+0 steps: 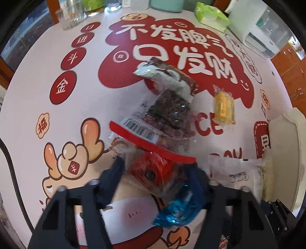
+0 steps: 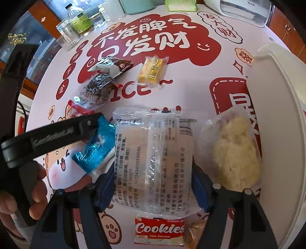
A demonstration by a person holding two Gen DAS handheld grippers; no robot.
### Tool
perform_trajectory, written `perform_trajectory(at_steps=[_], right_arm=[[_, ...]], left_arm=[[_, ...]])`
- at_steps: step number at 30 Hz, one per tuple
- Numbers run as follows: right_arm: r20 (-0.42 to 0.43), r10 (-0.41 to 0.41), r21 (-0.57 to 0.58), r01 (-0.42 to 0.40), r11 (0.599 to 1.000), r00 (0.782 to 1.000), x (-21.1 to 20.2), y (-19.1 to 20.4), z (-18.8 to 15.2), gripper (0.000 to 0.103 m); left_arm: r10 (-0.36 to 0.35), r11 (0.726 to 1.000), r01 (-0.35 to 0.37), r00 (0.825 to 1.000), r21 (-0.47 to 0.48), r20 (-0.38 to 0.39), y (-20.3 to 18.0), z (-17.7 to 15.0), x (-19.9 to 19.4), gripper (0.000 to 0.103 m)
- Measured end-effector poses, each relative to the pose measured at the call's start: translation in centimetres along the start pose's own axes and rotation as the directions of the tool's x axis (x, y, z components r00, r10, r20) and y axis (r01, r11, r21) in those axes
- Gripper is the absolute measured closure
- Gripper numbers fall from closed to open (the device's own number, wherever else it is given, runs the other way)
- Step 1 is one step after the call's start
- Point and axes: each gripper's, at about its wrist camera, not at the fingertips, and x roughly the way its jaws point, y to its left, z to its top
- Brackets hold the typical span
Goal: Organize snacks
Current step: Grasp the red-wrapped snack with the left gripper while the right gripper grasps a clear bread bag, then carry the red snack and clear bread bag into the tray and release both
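Note:
My left gripper (image 1: 158,182) stands open around a red-wrapped snack (image 1: 151,170), with a blue foil snack (image 1: 179,210) just below it. In the right wrist view the left gripper (image 2: 95,126) touches the blue snack (image 2: 95,147). My right gripper (image 2: 151,183) has its fingers on both sides of a clear white-printed biscuit pack (image 2: 153,160); whether it grips is unclear. A dark seaweed-like pack (image 1: 168,113), a brown-and-white pack (image 1: 168,78) and a yellow snack (image 1: 223,107) lie on the table. A pale crumbly snack (image 2: 235,153) lies by the white tray (image 2: 283,115).
A Cookies pack (image 2: 159,229) lies near the front edge. Glasses (image 1: 70,15), a green tissue box (image 1: 210,15) and a white appliance (image 1: 256,28) stand at the back of the round printed table (image 1: 38,115).

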Motion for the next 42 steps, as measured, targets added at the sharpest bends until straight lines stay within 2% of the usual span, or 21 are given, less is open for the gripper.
perform_trajectory(at_steps=[3,10,14,21,27,33,42], right_arm=[[0.002,0.015,-0.001,-0.015,1.0,1.0,0.0,0.1,-0.1,0.034],[0.025,0.085,-0.008,-0.085,0.996,0.996,-1.1,0.1,-1.5,0.04],[0.042,0.108,-0.04,-0.106,0.994,0.993,-2.1,0.3,-2.6,0.04],[0.085,0.18,-0.087,-0.172,0.981,0.98,-5.5,0.1,-4.9,0.041],[0.159,0.225,-0.119,-0.207,0.971,0.961,-10.4,-1.5,-6.6,0.042],[0.279,0.225,-0.096,-0.206,0.974,0.933,-16.5,-5.7,-7.6,0.041],[0.448,0.121,0.039,-0.155,0.987,0.886,-23.2,-14.8,-7.9,0.041]], left_arm=[[0.001,1.0,-0.001,1.0,0.001,0.009,-0.1,-0.3,-0.3,0.055],[0.024,1.0,-0.023,0.999,-0.018,0.023,1.6,-3.2,-2.2,0.058],[0.071,0.997,-0.072,0.996,0.014,0.056,2.1,-6.1,-4.7,0.062],[0.099,0.992,-0.107,0.989,0.071,0.108,0.9,-10.5,-10.0,0.063],[0.073,0.985,-0.099,0.981,0.144,0.177,-3.5,-11.9,-14.8,0.063],[-0.004,0.976,-0.052,0.967,0.213,0.254,-10.0,-11.3,-18.8,0.063],[-0.147,0.934,0.025,0.937,0.357,0.318,-22.4,-9.1,-22.3,0.062]])
